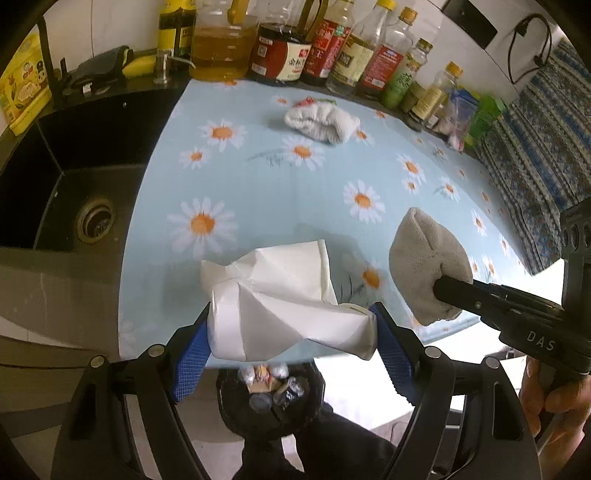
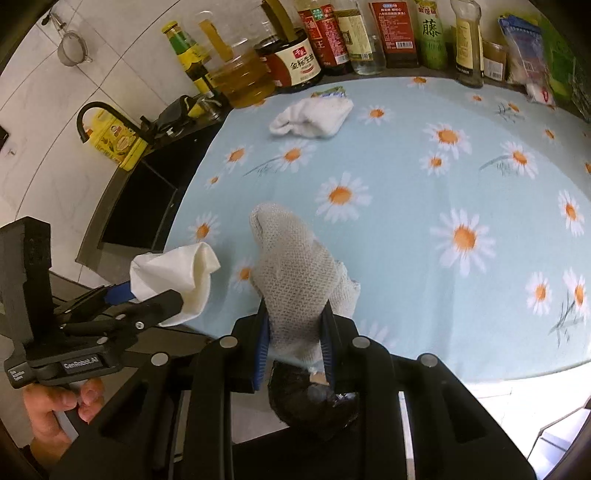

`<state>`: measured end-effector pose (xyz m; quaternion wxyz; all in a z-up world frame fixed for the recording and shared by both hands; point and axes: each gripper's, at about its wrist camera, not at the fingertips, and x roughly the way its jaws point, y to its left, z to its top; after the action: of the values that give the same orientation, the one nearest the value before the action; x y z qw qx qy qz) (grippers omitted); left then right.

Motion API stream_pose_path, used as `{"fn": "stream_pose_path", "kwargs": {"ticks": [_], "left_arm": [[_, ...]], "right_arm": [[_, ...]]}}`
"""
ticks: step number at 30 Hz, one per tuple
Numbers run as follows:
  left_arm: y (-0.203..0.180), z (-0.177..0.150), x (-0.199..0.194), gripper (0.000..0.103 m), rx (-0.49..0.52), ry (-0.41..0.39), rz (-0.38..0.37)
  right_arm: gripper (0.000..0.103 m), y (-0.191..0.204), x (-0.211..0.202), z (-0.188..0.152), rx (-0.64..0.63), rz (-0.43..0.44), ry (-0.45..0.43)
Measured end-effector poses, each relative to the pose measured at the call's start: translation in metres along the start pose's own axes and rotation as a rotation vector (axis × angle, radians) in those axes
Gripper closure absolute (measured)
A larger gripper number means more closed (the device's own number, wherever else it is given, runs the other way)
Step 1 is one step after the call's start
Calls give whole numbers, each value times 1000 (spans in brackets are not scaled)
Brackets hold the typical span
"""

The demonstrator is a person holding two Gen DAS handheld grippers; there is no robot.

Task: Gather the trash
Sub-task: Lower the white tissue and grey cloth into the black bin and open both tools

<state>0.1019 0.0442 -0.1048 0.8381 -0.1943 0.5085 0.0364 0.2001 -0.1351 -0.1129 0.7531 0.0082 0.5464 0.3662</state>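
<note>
The crumpled white paper carton (image 1: 288, 306) sits clamped crosswise between the left gripper (image 1: 291, 332) pads, almost directly above the black-lined trash bin (image 1: 269, 398) below the counter edge; the right gripper (image 2: 295, 332) is clenched on a grey knitted cloth (image 2: 295, 280), its long axis pointing away from the bin, whose rim shows just beneath; a white sock (image 2: 310, 116) lies well beyond on the daisy tablecloth (image 2: 424, 206), near the sauce bottles (image 2: 332, 33); nothing blocks either drop.

Kitchen worktop covered by a pale blue daisy-print cloth (image 1: 280, 192), with a black sink (image 1: 74, 184) at its left edge, a row of bottles (image 1: 332, 48) along its back edge, and a white tiled wall (image 2: 44, 110) behind.
</note>
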Motion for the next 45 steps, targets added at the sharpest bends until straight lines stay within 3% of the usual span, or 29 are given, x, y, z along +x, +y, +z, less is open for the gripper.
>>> {"fn": "stream_pose_path", "kwargs": {"ticks": [8, 20, 32, 45], "left_arm": [[-6, -29, -15, 24, 59, 16, -40], [6, -71, -12, 24, 55, 92, -54], [19, -111, 19, 24, 48, 233, -59], [25, -133, 61, 24, 33, 374, -69]], "right_arm": [[77, 16, -5, -34, 51, 43, 7], [76, 25, 4, -72, 64, 60, 66], [75, 23, 38, -101, 71, 46, 185], [72, 11, 71, -101, 81, 40, 272]]}}
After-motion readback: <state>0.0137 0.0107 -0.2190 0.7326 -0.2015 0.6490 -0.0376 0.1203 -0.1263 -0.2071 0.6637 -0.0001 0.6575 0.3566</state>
